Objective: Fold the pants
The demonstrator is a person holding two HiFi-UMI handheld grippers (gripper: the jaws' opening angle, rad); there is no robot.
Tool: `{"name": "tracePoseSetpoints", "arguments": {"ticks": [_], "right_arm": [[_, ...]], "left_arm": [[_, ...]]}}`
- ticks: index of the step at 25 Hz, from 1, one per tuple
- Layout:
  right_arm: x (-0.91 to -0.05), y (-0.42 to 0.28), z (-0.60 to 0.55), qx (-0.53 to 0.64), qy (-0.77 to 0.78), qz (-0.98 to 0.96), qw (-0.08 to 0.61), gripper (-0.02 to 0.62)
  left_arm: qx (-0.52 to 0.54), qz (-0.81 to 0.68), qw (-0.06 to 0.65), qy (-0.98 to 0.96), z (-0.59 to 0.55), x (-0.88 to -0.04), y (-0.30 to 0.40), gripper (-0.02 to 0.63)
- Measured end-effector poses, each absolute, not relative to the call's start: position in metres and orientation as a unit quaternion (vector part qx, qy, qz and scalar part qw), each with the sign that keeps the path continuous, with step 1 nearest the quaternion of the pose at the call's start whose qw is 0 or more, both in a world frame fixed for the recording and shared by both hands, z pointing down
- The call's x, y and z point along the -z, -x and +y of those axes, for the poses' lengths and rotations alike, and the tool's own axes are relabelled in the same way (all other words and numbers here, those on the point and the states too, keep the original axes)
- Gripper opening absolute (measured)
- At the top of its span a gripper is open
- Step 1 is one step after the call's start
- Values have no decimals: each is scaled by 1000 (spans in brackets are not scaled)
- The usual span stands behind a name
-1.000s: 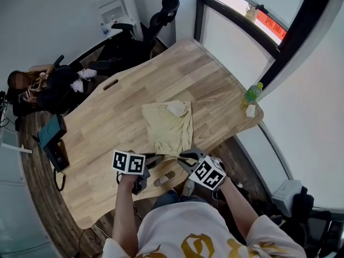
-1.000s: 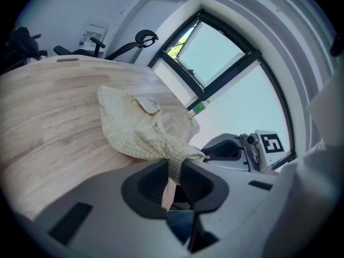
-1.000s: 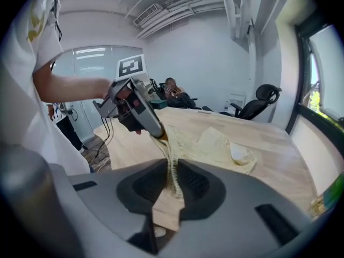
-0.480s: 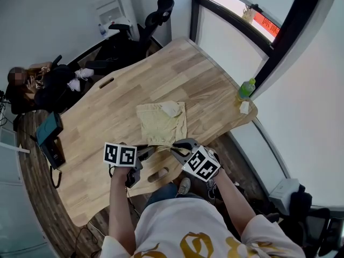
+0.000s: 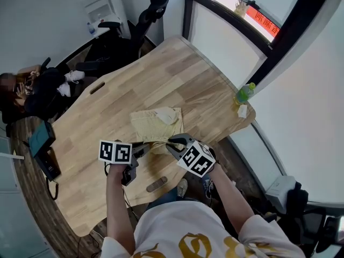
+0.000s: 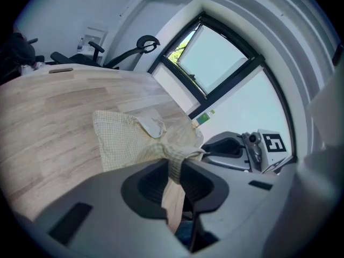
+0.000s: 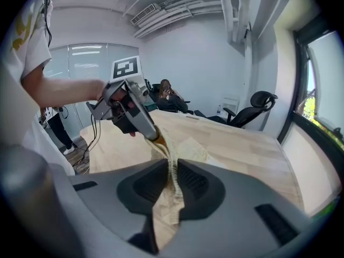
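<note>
Now the wooden table (image 5: 177, 74) is seen filling the middle of the head view, its pale top set below a dark-framed window (image 5: 252, 20). A black office chair (image 5: 145, 15) is parked at the far end, and a seated person (image 5: 32, 87) is glimpsed off the left side. On the table's left edge a dark flat device (image 5: 40, 138) is laid.

And the pants (image 5: 153, 125) are found close to the near edge, pale yellow with a fine check, spread as a rough rectangle. A whitish patch of lining (image 5: 165, 114) is turned up at the far right corner. The far part is lying flat on the wood, while the near edge is lifted and gathered between the two tools.

The left gripper (image 5: 138, 150) is held at the near left corner, marker cube on top. Its own view shows the jaws clamped on a bunched fold of the checked cloth, which is squeezed into the narrow gap and left hanging below. The right gripper (image 5: 173, 142) is held just beside it at the near right corner, and its jaws are likewise pinched tight on a ridge of the same cloth. From the right gripper view, a strip of fabric is seen drawn from those jaws across to the left tool's tips.

Near the window edge a green bottle (image 5: 243, 94) is stood upright, with a small white crumpled scrap (image 5: 241, 110) just beside it. A slot (image 5: 156, 185) is cut into the near edge of the wood.
</note>
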State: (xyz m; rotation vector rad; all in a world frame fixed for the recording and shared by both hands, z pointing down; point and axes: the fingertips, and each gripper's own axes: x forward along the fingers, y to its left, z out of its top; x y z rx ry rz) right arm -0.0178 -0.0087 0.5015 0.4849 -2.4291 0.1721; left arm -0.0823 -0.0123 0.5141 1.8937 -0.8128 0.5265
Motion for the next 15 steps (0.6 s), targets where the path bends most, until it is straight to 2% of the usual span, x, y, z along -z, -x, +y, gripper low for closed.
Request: {"name": "tracePoseSetpoints", "arguments": {"ticks": [6,15], "right_arm": [[-500,20,-59,-62,-200,-921,328,54],[-545,25,-114,-94,-202,-904,366,54]], "left_arm": [[-162,-335,505,-779,-62,-511,83,64],[-155,-318,537,-765,-105,-550,83,64]]}}
